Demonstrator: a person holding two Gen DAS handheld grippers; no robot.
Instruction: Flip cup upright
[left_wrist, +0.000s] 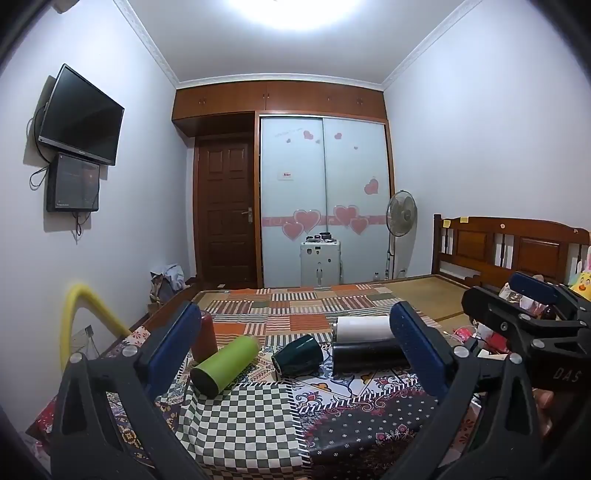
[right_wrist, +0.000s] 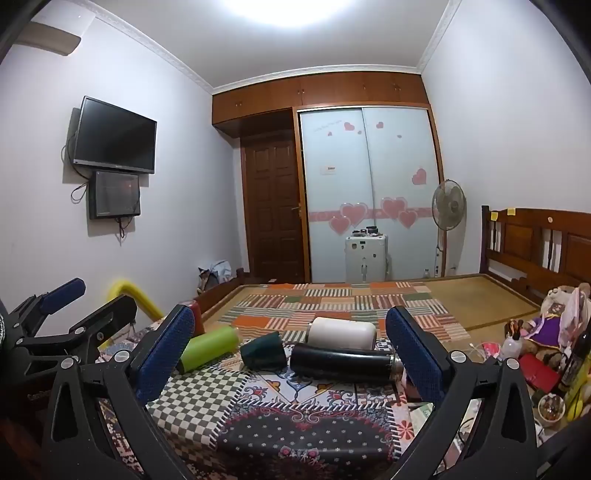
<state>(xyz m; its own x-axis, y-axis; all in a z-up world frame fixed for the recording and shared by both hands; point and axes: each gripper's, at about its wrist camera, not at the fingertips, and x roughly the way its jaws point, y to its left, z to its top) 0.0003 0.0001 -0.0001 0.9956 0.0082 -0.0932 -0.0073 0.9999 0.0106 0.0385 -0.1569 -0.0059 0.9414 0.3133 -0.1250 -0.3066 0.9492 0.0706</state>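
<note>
Lying sideways on patterned cloth (left_wrist: 240, 424): green cup (left_wrist: 226, 364), dark cup (left_wrist: 300, 355) (mouth toward camera). Left gripper (left_wrist: 295, 354), right gripper (right_wrist: 291, 354): jaws apart, empty.

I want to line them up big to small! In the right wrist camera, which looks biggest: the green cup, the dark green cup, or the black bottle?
1. Black bottle, clearly longest.
2. Green cup.
3. Dark green cup, shortest.
All lie at similar distance.
</note>
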